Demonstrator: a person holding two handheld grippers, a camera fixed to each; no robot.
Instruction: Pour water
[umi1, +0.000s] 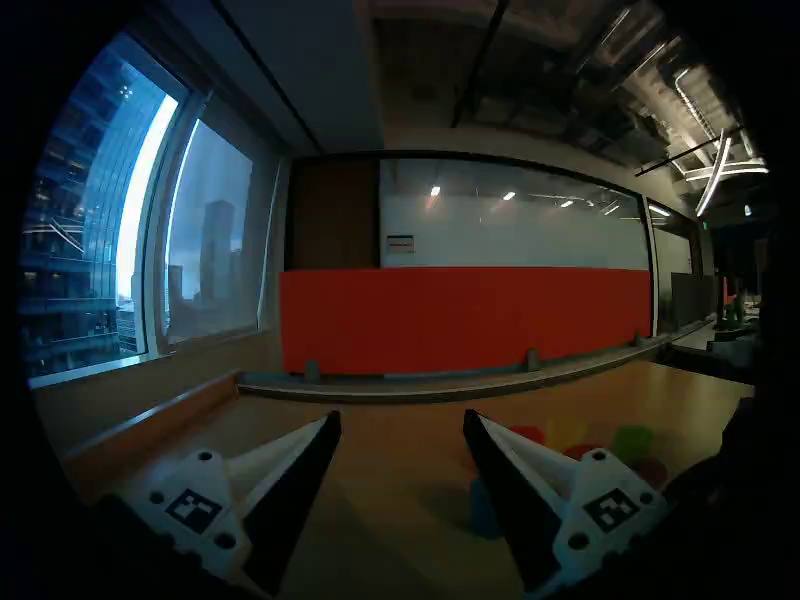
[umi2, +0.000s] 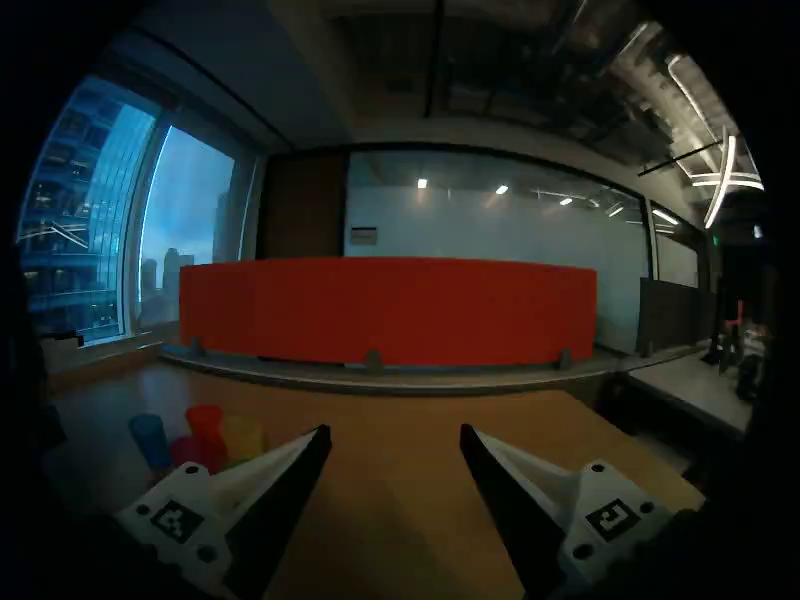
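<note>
Cups: a tight cluster of small coloured cups (umi2: 215, 440) stands on the wooden table (umi2: 395, 500). In the right gripper view it sits at about 8 o'clock, with a blue cup (umi2: 150, 440), a red cup (umi2: 205, 422) and a yellow cup (umi2: 244, 436) packed side by side. In the left gripper view the same cluster lies at about 4 o'clock, partly behind a finger, with a green cup (umi1: 632, 441) at its far edge. I cannot tell which cup holds water, if any.

Grippers: the left gripper (umi1: 401, 418) and right gripper (umi2: 395, 432) both have their jaws spread wide, with nothing between them. Both hover above the table, apart from the cups.

Risks (judgement):
- The cups are crowded, so a finger entering the cluster is likely to nudge a neighbour over.
- The room is dim, which makes rims hard to judge and a misplaced grip probable.
- The cups look light, so one could slip or tilt early and spill onto the table.

Beyond the table: an orange-red partition (umi2: 390, 310) at 12 o'clock and a window (umi2: 175, 230) at 10 o'clock.
</note>
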